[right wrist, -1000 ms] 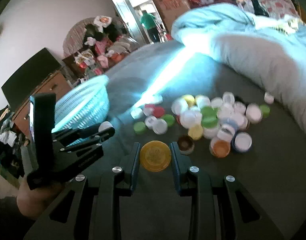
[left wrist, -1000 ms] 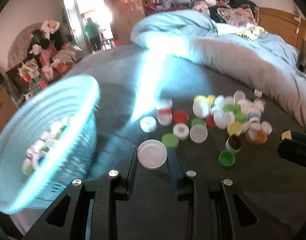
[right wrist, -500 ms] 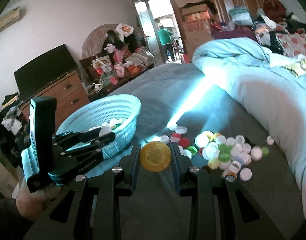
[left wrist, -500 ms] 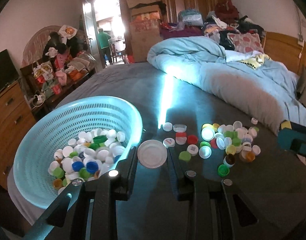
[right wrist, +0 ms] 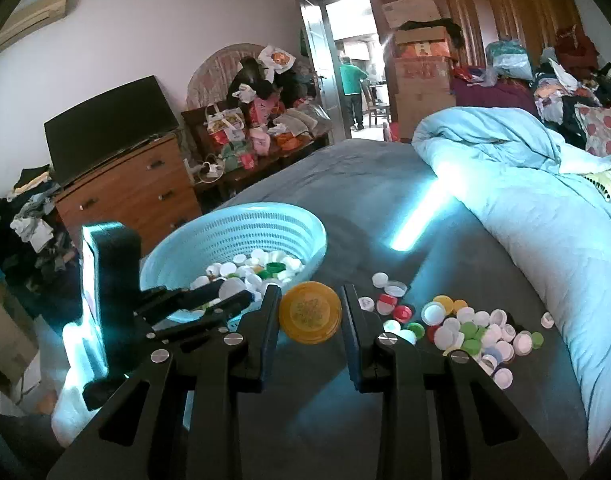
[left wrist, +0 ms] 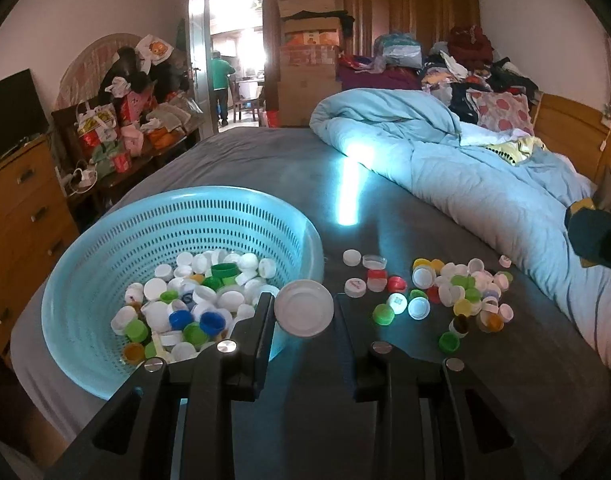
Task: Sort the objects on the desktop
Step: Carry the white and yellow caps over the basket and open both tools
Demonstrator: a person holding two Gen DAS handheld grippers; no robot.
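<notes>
Left gripper: clamped on a large white round plastic lid, pinched edge to edge between the two black fingers; the lid hangs at the near right rim of the basket.
Right gripper: clamped on a large amber-yellow round plastic lid, held the same way, off the basket's rim at about 4 o'clock from its centre in the right wrist view.
Basket: a pale turquoise perforated plastic basket on the dark grey bedsheet, already holding a heap of white, green and blue bottle caps.
Loose caps: a scatter of small mixed-colour plastic bottle caps lies on the sheet at 3 o'clock of the basket, well apart from it.
Step in hand, as I judge it: carry both lids over the basket and drop them in.
Doing it well: bring each lid clearly inside the rim before parting the fingers; a release right at the edge could let a flat lid strike the rim and roll onto the sheet.
Spacing: the left gripper sits just at 9 o'clock of the right one, so stagger the two drops to avoid a knock.
Release: open wide, since the lids span most of the gap.
Risk: the light basket may tip if a finger presses its wall.
</notes>
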